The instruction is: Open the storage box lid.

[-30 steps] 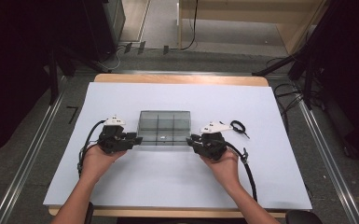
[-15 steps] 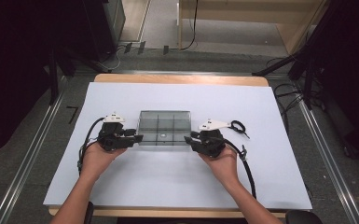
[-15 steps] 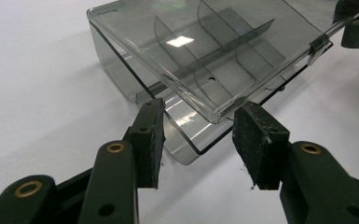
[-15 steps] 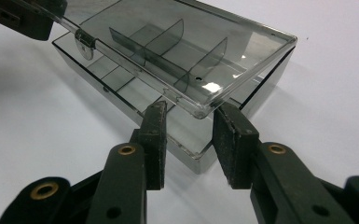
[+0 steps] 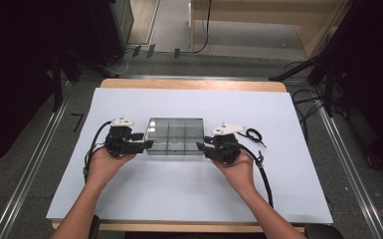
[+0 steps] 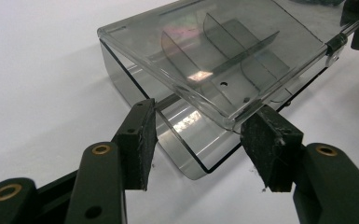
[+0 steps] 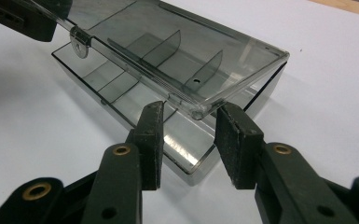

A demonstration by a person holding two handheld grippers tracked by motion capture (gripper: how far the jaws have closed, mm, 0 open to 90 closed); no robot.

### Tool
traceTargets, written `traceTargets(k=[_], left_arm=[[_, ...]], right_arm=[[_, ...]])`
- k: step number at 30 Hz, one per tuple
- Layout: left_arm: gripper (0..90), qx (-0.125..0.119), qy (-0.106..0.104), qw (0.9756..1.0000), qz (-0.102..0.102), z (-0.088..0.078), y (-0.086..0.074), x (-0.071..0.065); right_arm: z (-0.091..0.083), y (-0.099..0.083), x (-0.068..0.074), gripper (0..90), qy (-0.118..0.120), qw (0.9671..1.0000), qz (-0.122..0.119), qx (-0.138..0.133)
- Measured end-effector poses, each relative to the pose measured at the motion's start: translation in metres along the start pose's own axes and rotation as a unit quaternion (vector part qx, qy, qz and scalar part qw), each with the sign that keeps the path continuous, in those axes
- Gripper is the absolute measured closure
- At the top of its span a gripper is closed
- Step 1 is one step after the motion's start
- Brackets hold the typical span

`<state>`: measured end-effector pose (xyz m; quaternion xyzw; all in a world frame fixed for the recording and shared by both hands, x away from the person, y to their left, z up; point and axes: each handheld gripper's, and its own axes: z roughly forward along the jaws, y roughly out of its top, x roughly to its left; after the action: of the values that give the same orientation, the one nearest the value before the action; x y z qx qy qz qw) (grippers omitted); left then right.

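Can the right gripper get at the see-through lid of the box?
Probably yes. The right gripper already has its open fingers on either side of the raised lid's corner, with nothing in between.

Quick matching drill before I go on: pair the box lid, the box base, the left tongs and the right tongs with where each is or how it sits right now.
1. lid
2. box base
3. left tongs
4. right tongs

a. flat on the white table
b. at the box's left end
c. raised at its front edge
d. at the box's right end

Pairs: 1-c, 2-a, 3-b, 4-d
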<state>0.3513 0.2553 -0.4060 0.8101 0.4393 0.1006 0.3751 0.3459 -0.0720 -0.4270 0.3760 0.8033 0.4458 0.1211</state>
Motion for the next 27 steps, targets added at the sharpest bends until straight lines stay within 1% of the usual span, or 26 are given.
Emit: traceTargets(k=[3, 5, 6, 12, 18, 20, 21, 27], left_arm=[[45.6, -0.002, 0.003, 1.0000, 0.001, -0.001, 0.003, 0.001], [45.2, -0.004, 0.003, 1.0000, -0.002, -0.001, 0.005, 0.001], [45.2, -0.004, 0.003, 1.0000, 0.000, -0.001, 0.006, 0.001], [45.0, -0.004, 0.004, 1.0000, 0.002, -0.001, 0.011, 0.001], [44.5, -0.007, 0.004, 1.0000, 0.001, -0.002, 0.016, 0.002], [44.5, -0.008, 0.005, 1.0000, 0.001, -0.002, 0.018, 0.002], [44.5, -0.008, 0.010, 0.9999, 0.005, -0.003, 0.019, 0.001], [44.0, -0.006, 0.010, 0.9999, 0.008, -0.002, 0.024, 0.001]], right_arm=[[0.000, 0.003, -0.001, 63.6, -0.001, 1.0000, -0.003, 0.000], [-0.001, 0.005, -0.002, 63.1, -0.002, 1.0000, -0.003, 0.000], [-0.002, 0.006, -0.002, 63.0, -0.005, 1.0000, -0.005, -0.001], [-0.002, 0.010, -0.006, 63.0, -0.005, 1.0000, -0.004, -0.003], [-0.003, 0.013, -0.008, 62.6, -0.008, 0.9999, -0.006, -0.006], [-0.003, 0.015, -0.008, 62.5, -0.009, 0.9999, -0.005, -0.007], [-0.004, 0.016, -0.009, 62.5, -0.008, 0.9999, -0.005, -0.006], [-0.005, 0.021, -0.011, 62.0, -0.010, 0.9999, -0.008, -0.011]])
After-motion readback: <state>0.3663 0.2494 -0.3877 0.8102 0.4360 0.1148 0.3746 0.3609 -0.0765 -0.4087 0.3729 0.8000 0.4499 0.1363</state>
